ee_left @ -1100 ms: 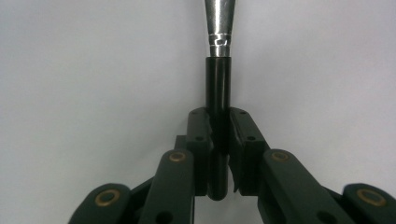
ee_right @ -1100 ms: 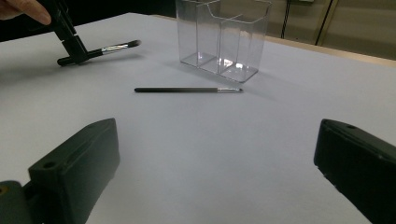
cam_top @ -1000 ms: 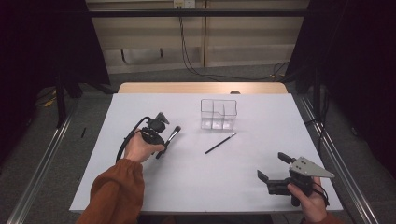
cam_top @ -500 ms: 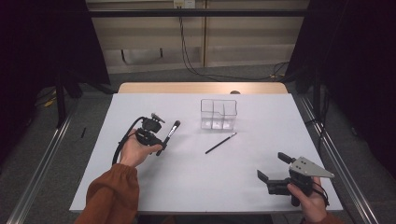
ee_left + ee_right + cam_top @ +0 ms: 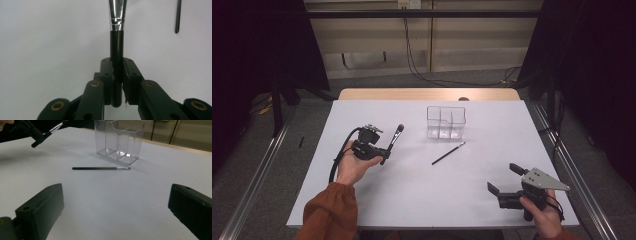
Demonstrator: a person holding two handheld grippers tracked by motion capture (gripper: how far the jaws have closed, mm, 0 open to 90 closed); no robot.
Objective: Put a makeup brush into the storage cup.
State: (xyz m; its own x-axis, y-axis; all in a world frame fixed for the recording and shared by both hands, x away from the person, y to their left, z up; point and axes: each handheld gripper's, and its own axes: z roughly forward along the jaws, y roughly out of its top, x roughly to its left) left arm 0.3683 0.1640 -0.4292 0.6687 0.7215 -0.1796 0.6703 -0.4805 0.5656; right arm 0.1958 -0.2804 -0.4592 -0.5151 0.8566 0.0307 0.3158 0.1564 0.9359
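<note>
From the high view, a clear plastic organiser box with divided compartments (image 5: 446, 121) stands on the white table (image 5: 412, 200), towards the far edge and a little right of centre. Its compartments look empty, though the glare on the plastic makes that hard to confirm. Two brushes are in sight. One is a thick black-handled makeup brush with a silver ferrule and dark bristle head (image 5: 394, 138), lifted above the left half of the table and clamped in the left gripper (image 5: 383, 152), its bristles pointing away towards the far edge. The other is a thin black brush with a fine tip (image 5: 448, 153), which lies flat on the table just in front of the box, apart from it and set on a diagonal. The right gripper (image 5: 502, 178) rests near the table's near right corner, jaws spread wide with nothing between them.

In the left gripper view, the two black jaws are closed tight on the thick brush's glossy black handle (image 5: 117, 57); the silver ferrule rises above them, and the thin brush's end (image 5: 177, 15) shows at the upper right.

In the right gripper view, the jaws stand far apart, empty. Beyond them the thin brush (image 5: 100, 168) lies before the clear box (image 5: 119, 140), whose three compartments hold nothing visible.
</note>
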